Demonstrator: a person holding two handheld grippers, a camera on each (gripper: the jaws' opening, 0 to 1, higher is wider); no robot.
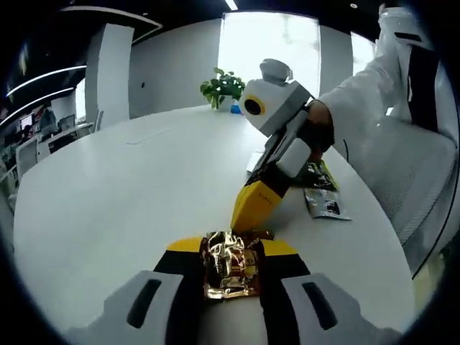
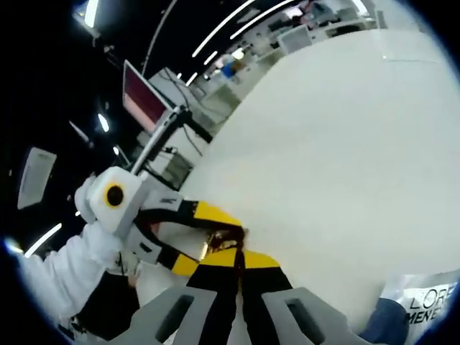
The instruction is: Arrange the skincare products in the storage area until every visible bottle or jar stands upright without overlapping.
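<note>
Pinched between the left gripper (image 1: 231,269) jaws in the left gripper view is a crinkled gold foil sachet (image 1: 230,264), long axis running away along the jaws, just above the white table (image 1: 129,194); the right gripper (image 1: 251,208) noses in at its far edge. Two flat packets (image 1: 323,194) lie beyond (no bottle or jar seen). In the right gripper view, the right gripper (image 2: 241,251) looks nearly closed, tips meeting the sachet (image 2: 224,237). Best keep one firm hold while the other takes over.

Large white round table (image 1: 129,187). Bright window (image 1: 269,47) behind, potted green plant (image 1: 221,88) at the table's far edge. White walls, white pillar (image 1: 108,68), dark ceiling with linear strip lights (image 2: 230,29). Office desks and chairs (image 1: 32,147) at left; monitor on stand (image 2: 144,97).
</note>
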